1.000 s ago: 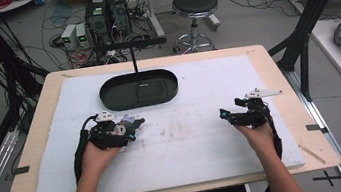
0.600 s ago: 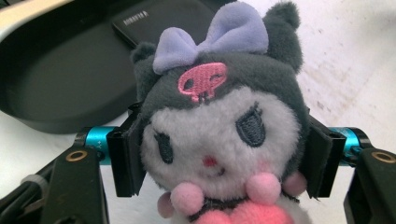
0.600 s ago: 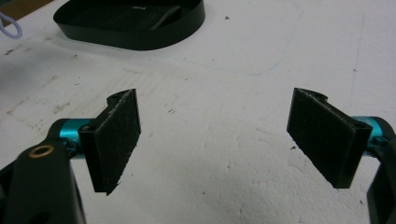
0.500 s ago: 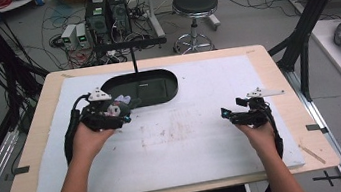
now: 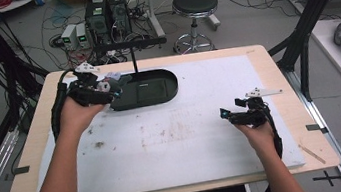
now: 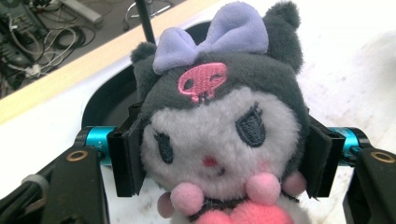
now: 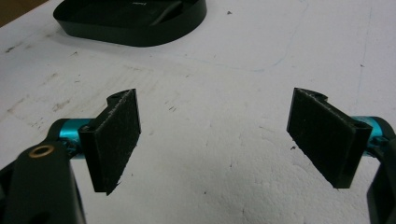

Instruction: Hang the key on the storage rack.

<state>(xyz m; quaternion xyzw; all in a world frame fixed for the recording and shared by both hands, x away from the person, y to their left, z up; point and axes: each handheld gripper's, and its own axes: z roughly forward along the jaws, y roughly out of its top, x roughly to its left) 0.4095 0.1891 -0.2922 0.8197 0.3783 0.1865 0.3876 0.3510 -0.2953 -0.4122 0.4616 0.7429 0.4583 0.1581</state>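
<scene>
A small plush doll (image 6: 219,126) with a dark grey hood, a lilac bow and a pink skull mark sits squeezed between the pads of my left gripper (image 6: 222,161), which is shut on its head. In the high view that left gripper (image 5: 106,87) holds the plush doll (image 5: 111,80) raised over the left end of the black oval tray (image 5: 157,85). My right gripper (image 5: 226,114) rests low over the white mat at the right. Its pads (image 7: 114,140) stand wide apart, open, with nothing between them.
The white mat (image 5: 189,138) covers most of the wooden table (image 5: 274,61). A thin black post (image 5: 132,58) rises behind the tray. The black oval tray (image 7: 135,18) lies at the far left of the right gripper view. Cables, boxes and a stool stand beyond the table.
My left gripper has risen and moved away from me, from the mat near the tray's front to over the tray's left end, carrying the doll. The right gripper has stayed still.
</scene>
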